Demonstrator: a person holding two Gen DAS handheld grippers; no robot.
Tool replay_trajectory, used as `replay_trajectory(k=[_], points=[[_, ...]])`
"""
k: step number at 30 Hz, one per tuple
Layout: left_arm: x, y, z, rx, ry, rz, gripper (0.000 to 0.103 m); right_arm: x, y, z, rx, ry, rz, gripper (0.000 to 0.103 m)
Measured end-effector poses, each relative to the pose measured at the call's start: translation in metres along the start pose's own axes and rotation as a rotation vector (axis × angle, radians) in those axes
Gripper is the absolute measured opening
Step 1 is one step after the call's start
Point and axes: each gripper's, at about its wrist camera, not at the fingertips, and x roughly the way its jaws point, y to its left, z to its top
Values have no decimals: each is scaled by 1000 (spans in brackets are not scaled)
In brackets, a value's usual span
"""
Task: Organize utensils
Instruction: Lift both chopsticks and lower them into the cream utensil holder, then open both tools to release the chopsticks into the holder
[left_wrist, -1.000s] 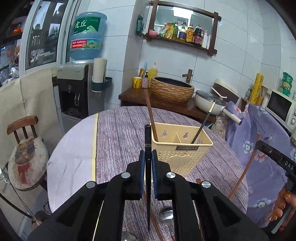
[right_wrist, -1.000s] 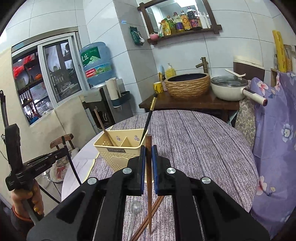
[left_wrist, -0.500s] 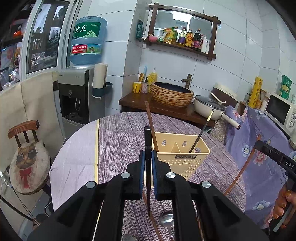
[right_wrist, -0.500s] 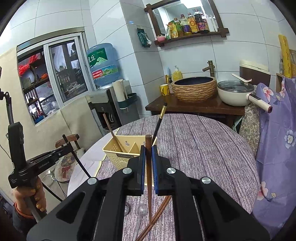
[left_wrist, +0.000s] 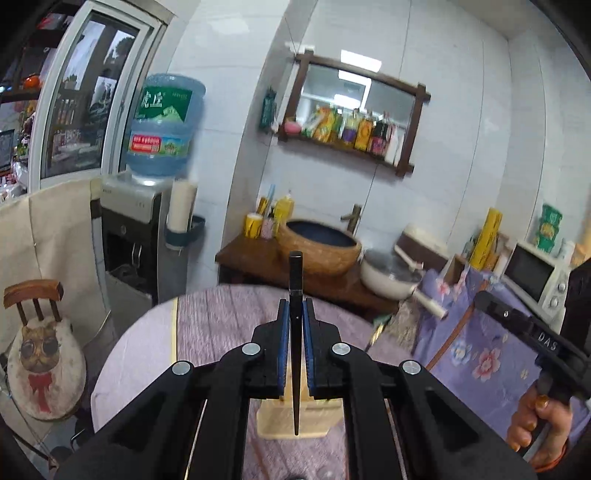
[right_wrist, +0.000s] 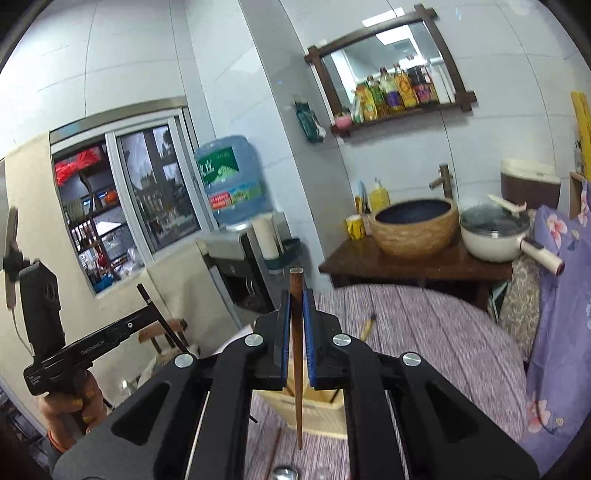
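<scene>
Black chopstick (left_wrist: 296, 332) is pinched upright in the left gripper (left_wrist: 294, 314), a brown chopstick (right_wrist: 296, 332) in the right gripper (right_wrist: 294, 314), jaws nearly closed on both. The yellow utensil basket (right_wrist: 317, 415) sits below; thin sticks could easily swivel and miss their compartment.

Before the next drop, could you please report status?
Left gripper shut on black chopstick. Right gripper shut on brown wooden chopstick. Cream plastic holder below; nothing blocking.
</scene>
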Motion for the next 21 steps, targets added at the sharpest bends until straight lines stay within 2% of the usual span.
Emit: replay_trajectory(k=[4,7,13,21], points=[[17,-9,25,-15,-53,23,8,14,7,31,-5,-70,-44,8],[39,-11,23,-21,-52,48,8,35,10,32,-25,-83,-91,8],[80,-9,-17,-11,44,74,8,83,-1,-11,-32,21,-123,8],[106,2,-63,-11,146,101,8,109,-17,-59,-13,112,-137,8]])
